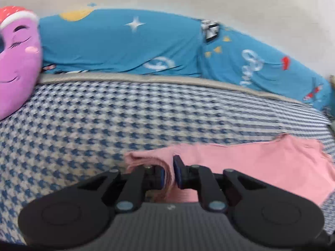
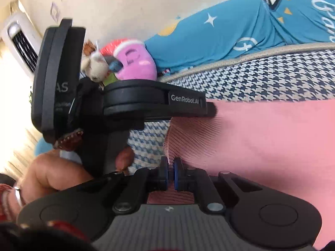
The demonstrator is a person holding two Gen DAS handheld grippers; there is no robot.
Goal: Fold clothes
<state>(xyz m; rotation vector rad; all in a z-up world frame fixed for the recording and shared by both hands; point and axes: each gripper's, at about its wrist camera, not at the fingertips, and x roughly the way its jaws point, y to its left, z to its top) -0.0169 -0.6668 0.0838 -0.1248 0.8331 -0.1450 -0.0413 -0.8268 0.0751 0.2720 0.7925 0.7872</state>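
A: Left wrist view: where is the garment [image 1: 261,167]?
B: On the bed [image 1: 83,125], its ribbed edge pinched in both grippers' [image 1: 168,174] [image 2: 170,174] narrow jaws.
A: Progress?
B: Mid-fold; remainder spreads flat beyond jaws.

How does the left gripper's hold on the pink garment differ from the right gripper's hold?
The left gripper has a thick bunch of the pink garment between its fingers, which stand slightly apart; the right gripper pinches a thin ribbed edge, its fingers nearly touching. The left gripper's own view shows no other gripper; the right wrist view shows the left gripper alongside. Both are shut on the same garment over the houndstooth cover.
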